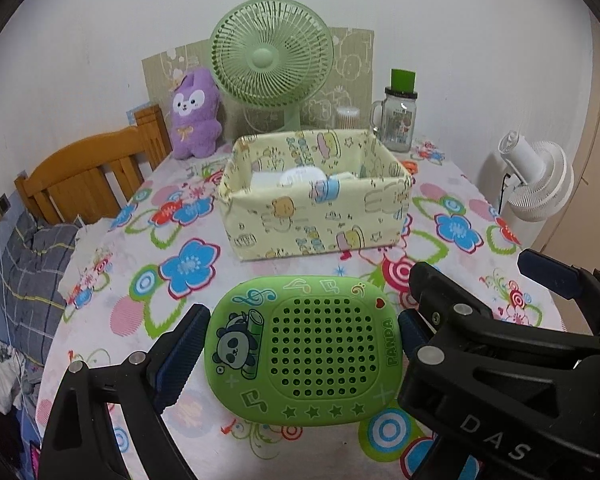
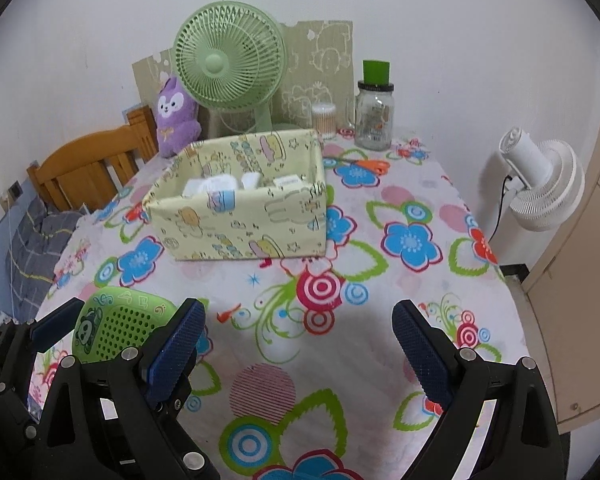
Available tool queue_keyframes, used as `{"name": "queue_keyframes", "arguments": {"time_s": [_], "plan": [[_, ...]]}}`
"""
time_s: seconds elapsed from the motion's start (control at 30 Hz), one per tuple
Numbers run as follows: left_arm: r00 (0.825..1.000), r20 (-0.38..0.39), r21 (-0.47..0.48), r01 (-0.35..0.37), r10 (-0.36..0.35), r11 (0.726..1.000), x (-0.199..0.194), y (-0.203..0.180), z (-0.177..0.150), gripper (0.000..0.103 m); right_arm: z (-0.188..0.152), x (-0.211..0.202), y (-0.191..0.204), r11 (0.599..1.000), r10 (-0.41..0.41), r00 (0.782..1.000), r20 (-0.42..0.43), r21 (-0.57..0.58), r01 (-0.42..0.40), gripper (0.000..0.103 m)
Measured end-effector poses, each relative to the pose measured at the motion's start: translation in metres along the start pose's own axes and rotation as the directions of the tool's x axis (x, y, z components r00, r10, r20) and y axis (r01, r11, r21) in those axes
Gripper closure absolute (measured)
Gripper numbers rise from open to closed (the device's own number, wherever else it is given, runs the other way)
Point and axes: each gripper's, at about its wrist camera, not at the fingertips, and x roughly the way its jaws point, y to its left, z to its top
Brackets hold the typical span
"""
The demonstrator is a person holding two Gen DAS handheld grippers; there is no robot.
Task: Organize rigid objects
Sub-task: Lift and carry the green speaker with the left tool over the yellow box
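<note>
Green panda case (image 1: 304, 350) is a flat, rounded-rectangle piece of bright green plastic, its middle a grid of small round holes, with a cartoon panda hugging bamboo on its left part, the word PANDA down its right edge, music notes along the top and a row of stars along the bottom. It sits between the two blue ribbed pads of the left gripper (image 1: 300, 340), one pad against its left edge and the other against its right, so the jaws are closed on it at about its own width; it appears to be above the flowered tablecloth (image 1: 112, 312) near the table's front edge, though whether it touches the cloth cannot be told. In the right wrist view the same case (image 2: 120, 326) shows at lower left, held in the left gripper (image 2: 122, 322). The right gripper (image 2: 298, 340) stands just beside it to the right, jaws spread wide with only tablecloth between them. Farther back on the table stands a pale yellow fabric storage box (image 1: 316, 216) with white items inside, well apart from the case.
</note>
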Motion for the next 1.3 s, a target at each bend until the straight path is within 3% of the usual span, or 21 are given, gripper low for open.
{"name": "queue_keyframes", "arguments": {"time_s": [0.57, 1.3], "plan": [[0.998, 0.059, 0.03, -0.007, 0.006, 1.0, -0.003, 0.003, 0.037, 0.008, 0.034, -0.005, 0.002, 0.999, -0.005, 0.998, 0.061, 0.038, 0.003, 0.007], [0.998, 0.068, 0.044, -0.009, 0.006, 0.999, 0.03, 0.013, 0.09, 0.008, 0.087, 0.031, 0.005, 0.998, -0.007, 0.997, 0.075, 0.062, 0.002, 0.007]]}}
